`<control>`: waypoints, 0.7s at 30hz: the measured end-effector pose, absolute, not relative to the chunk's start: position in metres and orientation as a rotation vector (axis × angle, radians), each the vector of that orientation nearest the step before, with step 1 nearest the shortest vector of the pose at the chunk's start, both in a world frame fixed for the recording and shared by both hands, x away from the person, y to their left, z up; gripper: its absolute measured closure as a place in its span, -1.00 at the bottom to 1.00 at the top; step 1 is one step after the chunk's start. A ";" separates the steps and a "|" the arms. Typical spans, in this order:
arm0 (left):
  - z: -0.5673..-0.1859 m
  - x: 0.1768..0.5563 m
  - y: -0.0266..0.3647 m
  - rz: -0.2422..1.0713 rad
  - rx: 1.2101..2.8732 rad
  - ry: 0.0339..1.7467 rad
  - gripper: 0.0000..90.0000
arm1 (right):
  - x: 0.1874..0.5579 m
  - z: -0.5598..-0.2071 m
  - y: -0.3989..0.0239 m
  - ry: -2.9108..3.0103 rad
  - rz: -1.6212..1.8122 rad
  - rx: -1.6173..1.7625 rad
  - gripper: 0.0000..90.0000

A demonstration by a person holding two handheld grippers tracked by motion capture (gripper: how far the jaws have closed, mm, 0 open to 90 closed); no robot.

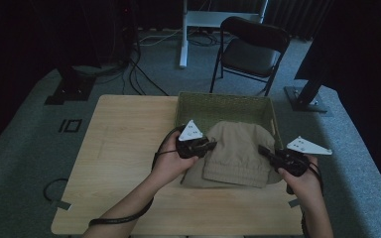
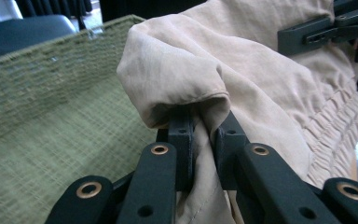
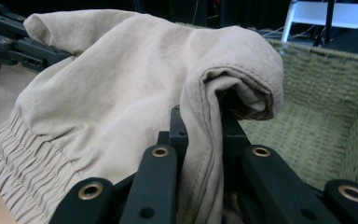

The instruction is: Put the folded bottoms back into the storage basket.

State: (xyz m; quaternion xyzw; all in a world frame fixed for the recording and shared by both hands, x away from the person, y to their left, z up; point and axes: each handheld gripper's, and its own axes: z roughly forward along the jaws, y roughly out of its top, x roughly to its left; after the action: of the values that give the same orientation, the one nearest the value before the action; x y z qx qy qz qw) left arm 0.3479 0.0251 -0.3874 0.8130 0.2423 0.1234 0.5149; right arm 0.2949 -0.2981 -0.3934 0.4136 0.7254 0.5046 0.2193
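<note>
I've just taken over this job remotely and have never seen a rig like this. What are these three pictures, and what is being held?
No robot arm here: a person holds a two-jaw tool in each hand. The high view looks down on a wooden table; the left tool and right tool come in from below. The other two pictures come from cameras riding on each tool, looking along its black jaws. On the table stands a green woven basket. Both tools are shut on opposite sides of a folded beige garment with a gathered elastic band, holding it over the basket's near edge. In the left gripper view cloth is pinched between the jaws; the right gripper view shows likewise.
</note>
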 end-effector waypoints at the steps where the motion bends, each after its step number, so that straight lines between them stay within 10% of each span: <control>1: -0.382 0.353 0.025 0.315 1.956 0.574 0.82 | 0.297 -0.391 -0.298 2.005 1.397 1.144 0.79; 21: -0.355 0.405 0.026 0.332 1.875 0.592 0.82 | 0.351 -0.354 -0.301 1.949 1.440 1.181 0.79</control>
State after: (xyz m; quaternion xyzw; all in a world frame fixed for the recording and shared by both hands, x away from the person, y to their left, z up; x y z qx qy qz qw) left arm 0.4053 0.0257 -0.3549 0.7898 0.2494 0.1399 0.5426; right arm 0.3513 -0.3015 -0.3539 0.4273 0.7050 0.5209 0.2213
